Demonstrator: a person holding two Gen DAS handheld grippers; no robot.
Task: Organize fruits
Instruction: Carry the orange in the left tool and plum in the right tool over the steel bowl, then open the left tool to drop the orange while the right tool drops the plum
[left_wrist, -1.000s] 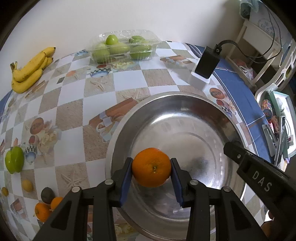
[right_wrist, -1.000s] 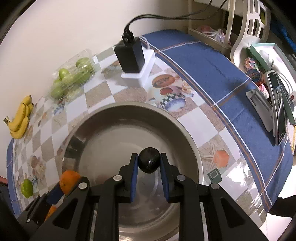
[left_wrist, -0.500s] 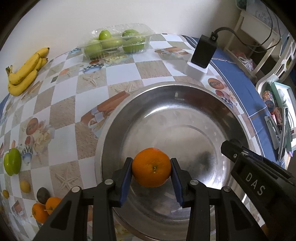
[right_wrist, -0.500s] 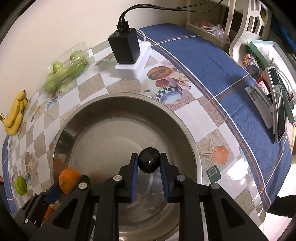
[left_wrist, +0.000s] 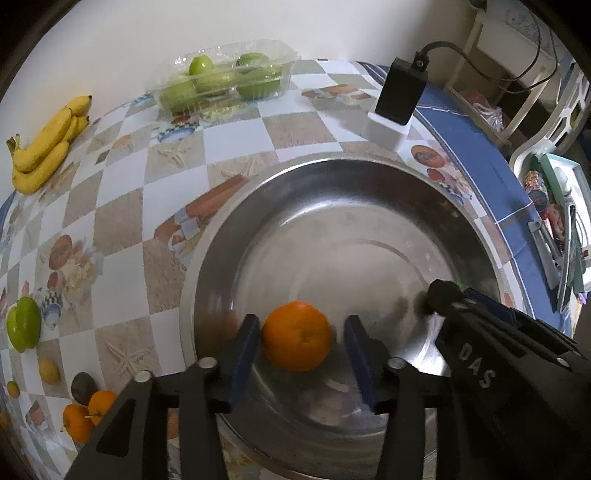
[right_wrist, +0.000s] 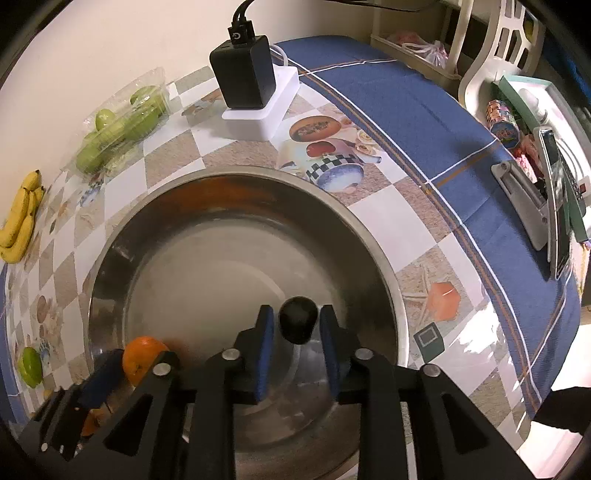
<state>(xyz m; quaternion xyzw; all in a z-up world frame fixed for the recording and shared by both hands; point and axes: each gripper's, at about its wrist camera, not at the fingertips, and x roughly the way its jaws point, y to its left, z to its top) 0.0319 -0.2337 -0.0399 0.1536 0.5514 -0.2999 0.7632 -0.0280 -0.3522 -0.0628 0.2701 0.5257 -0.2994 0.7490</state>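
Fruit between both sets of opening jaws, an orange (left_wrist: 296, 336) and a dark avocado (right_wrist: 298, 319), could roll across the bowl (left_wrist: 369, 177) once released.

Black power adapter (right_wrist: 243, 70) sits plugged into a white block (right_wrist: 264, 118) on the desk (right_wrist: 391, 206), right where the checkered cloth meets the blue one (right_wrist: 406, 110). Off the right edge there's a cluttered tray (right_wrist: 532, 92), maybe with a phone.
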